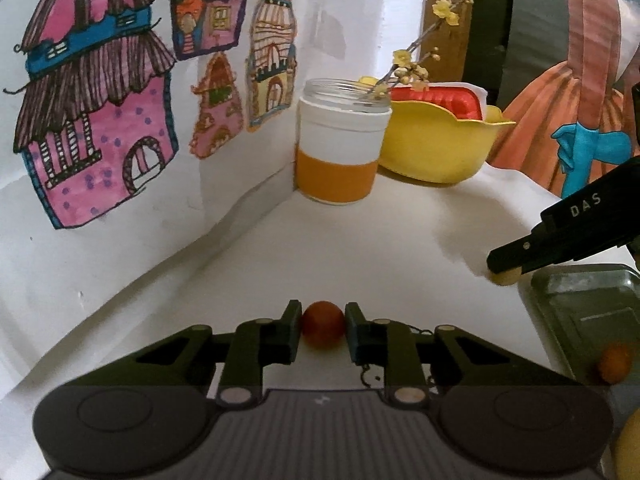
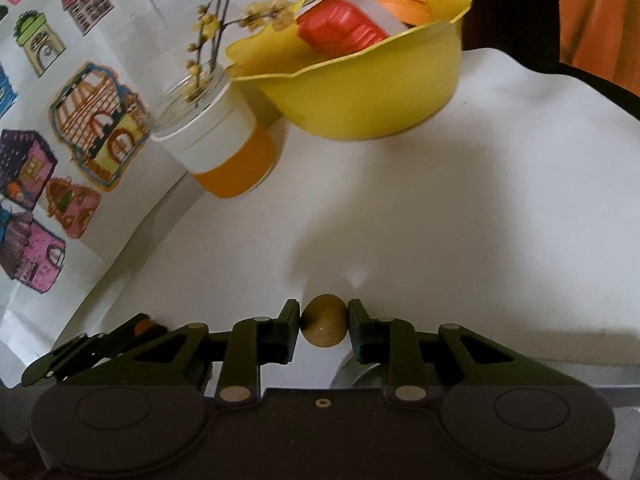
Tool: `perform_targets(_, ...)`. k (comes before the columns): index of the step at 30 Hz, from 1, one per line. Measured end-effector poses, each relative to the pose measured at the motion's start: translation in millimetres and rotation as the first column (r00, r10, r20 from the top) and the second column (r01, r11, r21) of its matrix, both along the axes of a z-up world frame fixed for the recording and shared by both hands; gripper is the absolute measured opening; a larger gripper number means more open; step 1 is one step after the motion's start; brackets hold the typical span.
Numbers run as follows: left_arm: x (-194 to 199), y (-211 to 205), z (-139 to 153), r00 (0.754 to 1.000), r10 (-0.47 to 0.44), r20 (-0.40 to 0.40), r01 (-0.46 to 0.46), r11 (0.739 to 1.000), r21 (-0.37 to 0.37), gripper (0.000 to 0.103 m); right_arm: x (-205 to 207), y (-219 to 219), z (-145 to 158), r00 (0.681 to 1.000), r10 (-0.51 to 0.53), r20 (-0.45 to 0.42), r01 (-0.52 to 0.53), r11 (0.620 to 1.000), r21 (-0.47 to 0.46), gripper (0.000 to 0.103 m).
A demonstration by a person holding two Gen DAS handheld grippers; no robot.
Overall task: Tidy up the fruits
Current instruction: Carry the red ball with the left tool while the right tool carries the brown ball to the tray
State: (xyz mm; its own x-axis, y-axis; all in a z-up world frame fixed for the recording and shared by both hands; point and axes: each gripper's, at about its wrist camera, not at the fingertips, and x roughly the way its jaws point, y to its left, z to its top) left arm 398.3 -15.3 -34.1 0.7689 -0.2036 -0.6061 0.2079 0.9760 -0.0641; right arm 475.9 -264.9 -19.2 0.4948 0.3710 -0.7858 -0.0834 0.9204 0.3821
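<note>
White cloth (image 1: 360, 240) covers the table, and a white wall (image 1: 120, 208) carrying coloured drawings of houses (image 1: 100, 120) rises on its left. Taking the glass jar (image 1: 340, 148) with the orange band as the landmark, it stands in the corner, holding flowering twigs (image 1: 412, 60). Well in front of the jar, the left gripper (image 1: 323, 330) has its fingers closed against a small red-orange fruit (image 1: 322, 329). Just right of the jar sits a yellow bowl (image 1: 440, 148) holding a red item (image 1: 440, 102). Farther right and nearer, the right gripper (image 2: 324, 322) pinches a small tan fruit (image 2: 324, 321). Right of that, a grey metal tray (image 1: 580, 308) holds an orange fruit (image 1: 614, 364).
</note>
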Motion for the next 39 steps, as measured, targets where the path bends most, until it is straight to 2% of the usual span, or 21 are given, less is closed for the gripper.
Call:
perform_targets(13, -15, -9, 1, 0.999, -0.039, -0.008, 0.039, 0.999, -0.019, 0.024, -15, 24, 2, 0.997, 0.071, -0.021, -0.071, 0.997, 0.014, 0.028)
perform_targets(26, -37, -23, 5, 0.995, -0.091, -0.049, 0.088, 0.994, -0.061, 0.024, -37, 36, 5, 0.993, 0.107, -0.045, -0.106, 0.994, 0.026, 0.028)
perform_targets(39, -59, -39, 19, 0.994, -0.101, -0.045, 0.099, 0.994, -0.044, 0.024, -65, 26, 29, 0.994, 0.112, -0.012, -0.112, 0.993, 0.033, 0.028)
